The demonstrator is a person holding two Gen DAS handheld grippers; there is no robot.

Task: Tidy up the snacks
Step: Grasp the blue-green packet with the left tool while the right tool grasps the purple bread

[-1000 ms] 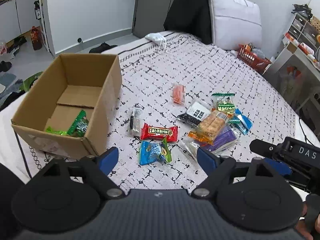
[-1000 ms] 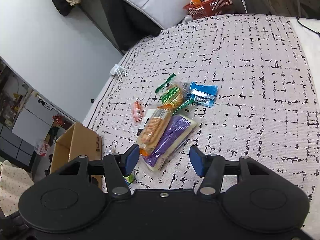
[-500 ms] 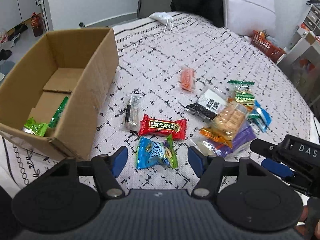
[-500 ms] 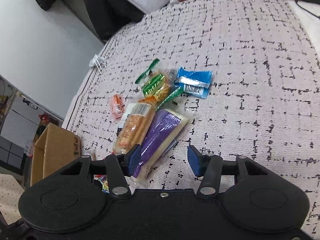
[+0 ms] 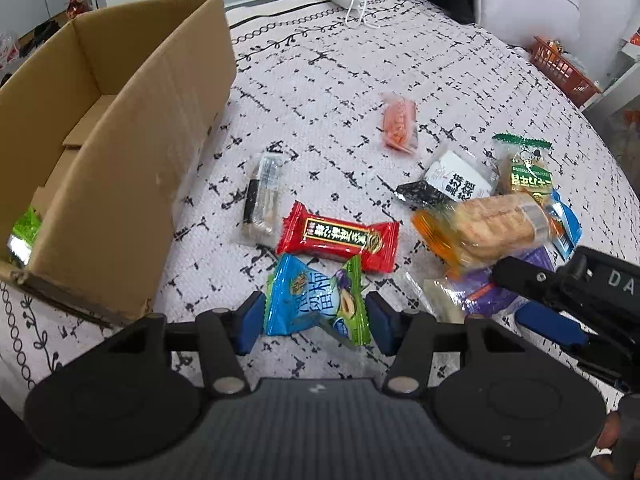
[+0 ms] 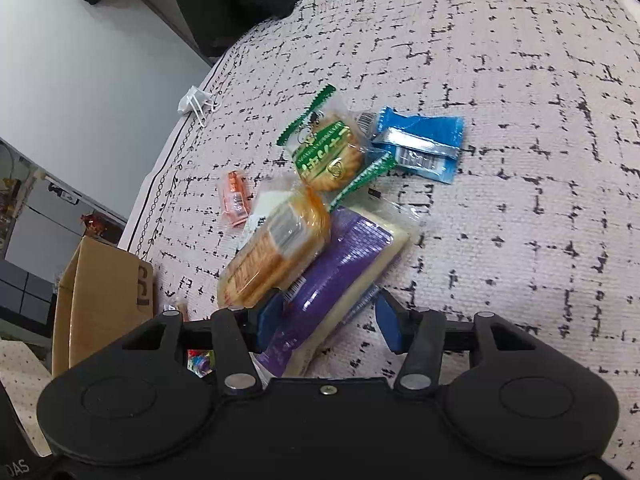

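An open cardboard box (image 5: 120, 152) stands at the left on a bed's black-and-white patterned cover (image 5: 328, 80), a green packet (image 5: 24, 232) showing in its near corner. Just right of it lie a clear sachet (image 5: 262, 200) and a red bar (image 5: 338, 238) printed with gold characters too small to read. The left gripper (image 5: 316, 322) is spread wide, its blue pads on either side of a blue-and-green packet (image 5: 316, 302) (large white Chinese characters, not legible here) without pressing it. Farther right sit an orange sachet (image 5: 398, 124), a black-and-white packet (image 5: 452, 184) with bold Chinese lettering, a clear-wrapped stack of crackers (image 6: 276, 256) and a green-edged biscuit pack (image 6: 326, 152). The right gripper (image 6: 326, 320), marked "DA" on its body, is parted around the near end of a purple wafer pack (image 6: 336, 276). A blue wrapper (image 6: 418, 140) with a barcode lies at the far right.
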